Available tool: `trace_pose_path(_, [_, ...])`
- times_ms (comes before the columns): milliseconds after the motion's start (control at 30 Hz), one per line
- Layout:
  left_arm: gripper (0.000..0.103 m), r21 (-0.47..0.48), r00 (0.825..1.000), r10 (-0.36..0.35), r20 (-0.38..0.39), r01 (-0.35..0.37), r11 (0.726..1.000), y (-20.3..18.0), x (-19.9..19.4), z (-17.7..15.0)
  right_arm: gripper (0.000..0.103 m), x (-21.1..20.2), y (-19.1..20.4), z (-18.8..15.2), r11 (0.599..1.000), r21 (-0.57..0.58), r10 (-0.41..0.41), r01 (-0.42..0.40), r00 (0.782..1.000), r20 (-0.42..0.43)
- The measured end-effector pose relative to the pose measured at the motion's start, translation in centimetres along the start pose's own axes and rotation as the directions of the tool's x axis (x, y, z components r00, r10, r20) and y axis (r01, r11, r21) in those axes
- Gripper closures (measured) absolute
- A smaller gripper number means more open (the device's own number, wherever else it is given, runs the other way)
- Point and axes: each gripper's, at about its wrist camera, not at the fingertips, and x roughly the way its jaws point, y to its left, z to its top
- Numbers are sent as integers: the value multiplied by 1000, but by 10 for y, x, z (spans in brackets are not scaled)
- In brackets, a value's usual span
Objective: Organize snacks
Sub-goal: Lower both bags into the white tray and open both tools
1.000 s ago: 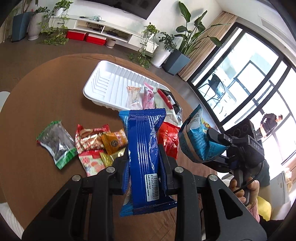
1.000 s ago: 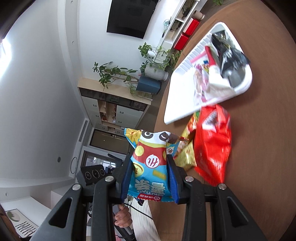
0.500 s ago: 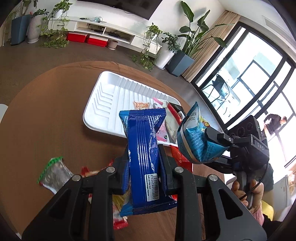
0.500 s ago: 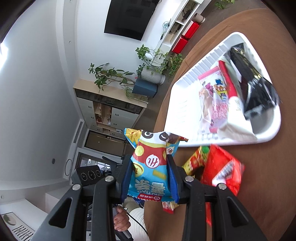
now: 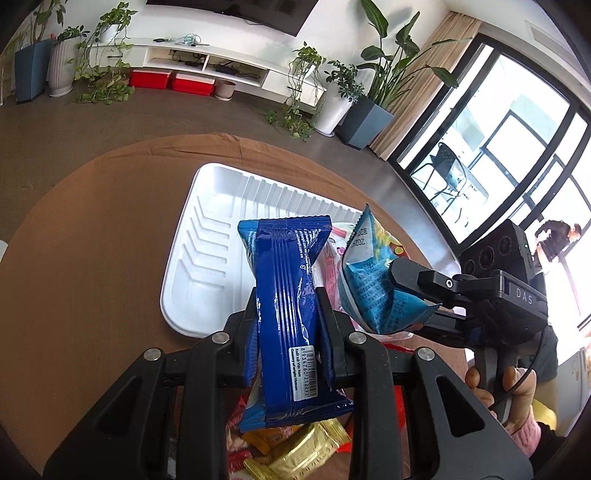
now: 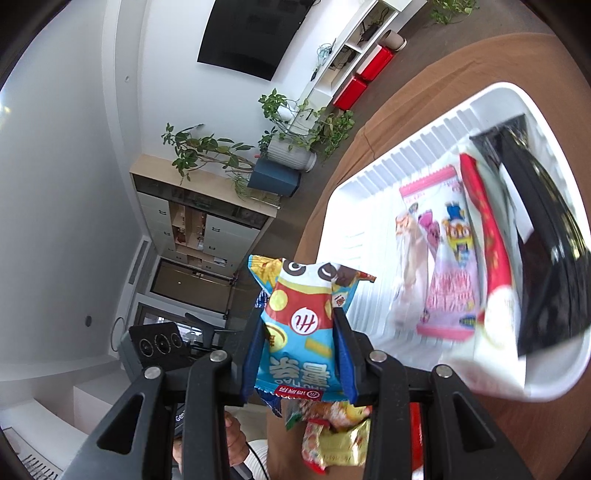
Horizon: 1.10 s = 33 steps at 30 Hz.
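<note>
Bright living room: white wall, dark TV [image 5: 229,14], low white shelf unit [image 5: 207,70] with red boxes [image 5: 171,81] beneath, potted plants [image 5: 340,96] along the floor, tall windows [image 5: 517,155] at the right. Round brown table [image 5: 92,236] in the middle, bare on its left half. White ribbed tray [image 5: 210,251] on the table, its left part bare, wrappers lying in its right part: pink pack [image 6: 447,273], red-and-white pack [image 6: 491,251], black pack [image 6: 543,229]. Loose snacks [image 5: 295,454] in gold and red wrappers on the table at the near edge, outside the tray. Left gripper [image 5: 288,325] clamped on a blue bar [image 5: 284,317], held upright above the tray's near rim. Right gripper [image 6: 301,332] clamped on a light-blue chip bag [image 6: 303,328], raised just beside the blue bar, over the tray's near right corner. Hand [image 5: 513,391] on the right gripper's handle.
</note>
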Motion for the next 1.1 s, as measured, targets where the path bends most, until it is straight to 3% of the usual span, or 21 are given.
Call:
trace_pose_path(667, [79, 50, 993, 116, -20, -115, 992, 20, 70, 39, 62, 45, 7, 38, 973, -128, -190, 193, 981, 31])
trace_pose_path(933, [78, 49, 986, 168, -9, -168, 985, 34, 90, 44, 48, 49, 10, 40, 948, -182, -254, 260, 965, 60])
trace_pose_path(1100, [67, 42, 983, 185, 19, -186, 982, 36, 84, 48, 42, 46, 13, 40, 945, -192, -256, 265, 964, 71])
